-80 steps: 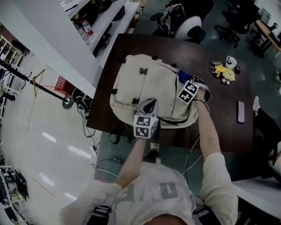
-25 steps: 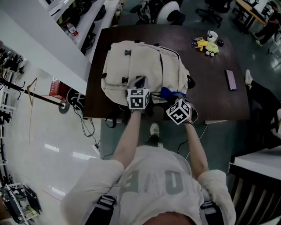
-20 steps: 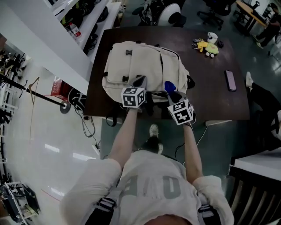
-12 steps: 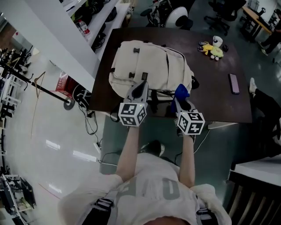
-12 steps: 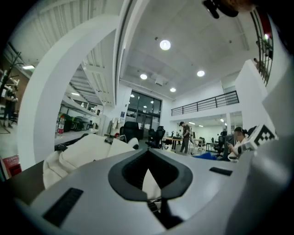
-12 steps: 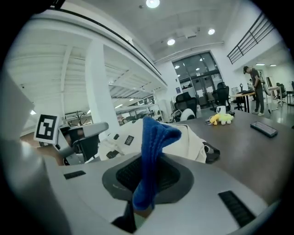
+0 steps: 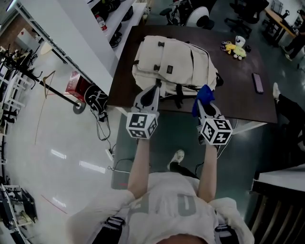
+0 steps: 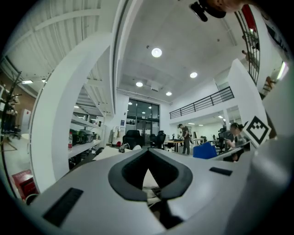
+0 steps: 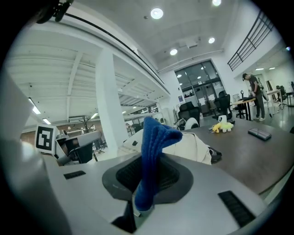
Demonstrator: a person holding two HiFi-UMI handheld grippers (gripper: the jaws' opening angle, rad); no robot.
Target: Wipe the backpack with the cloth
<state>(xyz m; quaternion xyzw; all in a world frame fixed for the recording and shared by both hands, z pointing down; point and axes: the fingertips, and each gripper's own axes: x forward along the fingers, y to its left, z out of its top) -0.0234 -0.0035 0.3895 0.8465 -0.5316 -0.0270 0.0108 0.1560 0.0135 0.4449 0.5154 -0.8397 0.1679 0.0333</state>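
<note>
A cream backpack [image 7: 174,59] lies flat on the dark table [image 7: 238,90], also seen low in the right gripper view as the backpack [image 9: 193,144]. Both grippers are held in front of the table's near edge, off the bag. My right gripper [image 7: 206,106] is shut on a blue cloth [image 7: 204,95], which stands up between the jaws as the cloth [image 9: 150,156]. My left gripper [image 7: 151,94] has its jaws together with nothing in them; its tips [image 8: 148,176] point level toward the room, with a strip of the backpack [image 8: 148,180] behind them.
A yellow plush toy with a white cup [image 7: 237,47] and a phone [image 7: 258,82] lie on the table's right side. White shelving [image 7: 81,43] runs along the left. Office chairs [image 7: 198,14] stand beyond the table. People [image 8: 186,137] are in the far room.
Both grippers have drawn back from the backpack, past the table's near edge, and the head view has pulled away. The right gripper still holds the blue cloth.
</note>
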